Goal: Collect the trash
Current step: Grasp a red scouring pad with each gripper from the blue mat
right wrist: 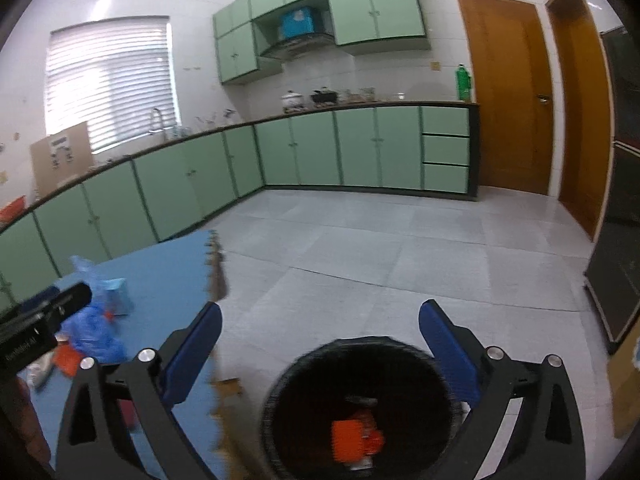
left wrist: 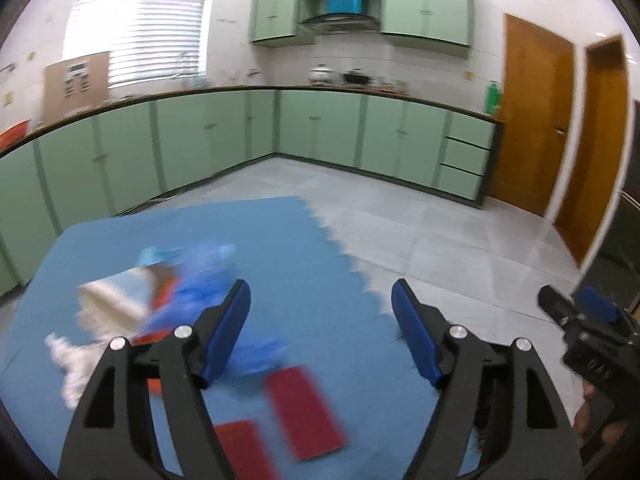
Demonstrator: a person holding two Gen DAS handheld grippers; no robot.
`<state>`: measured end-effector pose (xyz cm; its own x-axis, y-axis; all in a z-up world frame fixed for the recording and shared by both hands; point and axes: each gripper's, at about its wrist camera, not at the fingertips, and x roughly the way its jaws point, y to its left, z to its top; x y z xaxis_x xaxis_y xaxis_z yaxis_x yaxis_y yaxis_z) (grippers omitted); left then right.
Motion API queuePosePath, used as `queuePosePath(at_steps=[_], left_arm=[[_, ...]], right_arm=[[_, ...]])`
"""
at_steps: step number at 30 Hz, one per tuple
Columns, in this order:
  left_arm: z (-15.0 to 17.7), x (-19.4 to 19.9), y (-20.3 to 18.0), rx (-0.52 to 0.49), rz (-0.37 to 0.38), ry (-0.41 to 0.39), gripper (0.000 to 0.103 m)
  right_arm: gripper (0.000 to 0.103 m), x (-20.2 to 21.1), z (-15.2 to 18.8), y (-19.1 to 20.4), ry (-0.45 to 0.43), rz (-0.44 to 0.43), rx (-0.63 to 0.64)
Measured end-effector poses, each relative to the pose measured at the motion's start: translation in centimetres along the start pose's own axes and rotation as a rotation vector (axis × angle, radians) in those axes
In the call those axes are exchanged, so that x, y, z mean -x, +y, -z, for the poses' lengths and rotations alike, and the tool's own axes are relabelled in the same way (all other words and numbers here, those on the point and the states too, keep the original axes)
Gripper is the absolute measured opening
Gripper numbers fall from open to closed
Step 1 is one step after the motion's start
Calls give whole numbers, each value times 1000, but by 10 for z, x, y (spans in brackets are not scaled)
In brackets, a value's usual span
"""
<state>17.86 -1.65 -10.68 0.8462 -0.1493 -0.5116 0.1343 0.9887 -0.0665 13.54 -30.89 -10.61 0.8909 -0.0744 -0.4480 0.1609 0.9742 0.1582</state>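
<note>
In the left wrist view a blurred heap of trash lies on the blue foam mat (left wrist: 312,248): a crumpled blue plastic bag (left wrist: 200,288), a white wrapper (left wrist: 116,300), white tissue (left wrist: 68,364) and two red cards (left wrist: 304,412). My left gripper (left wrist: 320,300) hangs open above the mat, right of the heap, with nothing between its fingers. In the right wrist view my right gripper (right wrist: 320,316) stands open over a round black bin (right wrist: 360,404). A blurred orange piece (right wrist: 356,440) shows inside the bin. The trash heap (right wrist: 92,328) lies to the left.
Green cabinets (left wrist: 320,132) run along two walls, with wooden doors (right wrist: 504,92) on the right. Grey floor tiles (right wrist: 400,248) stretch beyond the mat's jagged edge (right wrist: 218,276). A dark appliance (right wrist: 616,288) and a cardboard box (right wrist: 626,384) stand at the far right.
</note>
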Motion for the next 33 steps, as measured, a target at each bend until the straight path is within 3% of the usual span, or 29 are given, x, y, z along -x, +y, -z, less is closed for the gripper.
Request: queuePosePath(at_steps=[6, 13, 19, 33], left_arm=[[11, 22, 56, 36, -128, 15, 71], [29, 39, 99, 59, -207, 48, 71], [47, 43, 113, 72, -240, 65, 71], [63, 36, 129, 94, -255, 97, 71]], right_arm=[[97, 1, 12, 57, 26, -95, 33], [94, -3, 38, 109, 83, -169, 107], [85, -11, 58, 136, 138, -211, 158], [76, -22, 81, 158, 198, -228, 219]])
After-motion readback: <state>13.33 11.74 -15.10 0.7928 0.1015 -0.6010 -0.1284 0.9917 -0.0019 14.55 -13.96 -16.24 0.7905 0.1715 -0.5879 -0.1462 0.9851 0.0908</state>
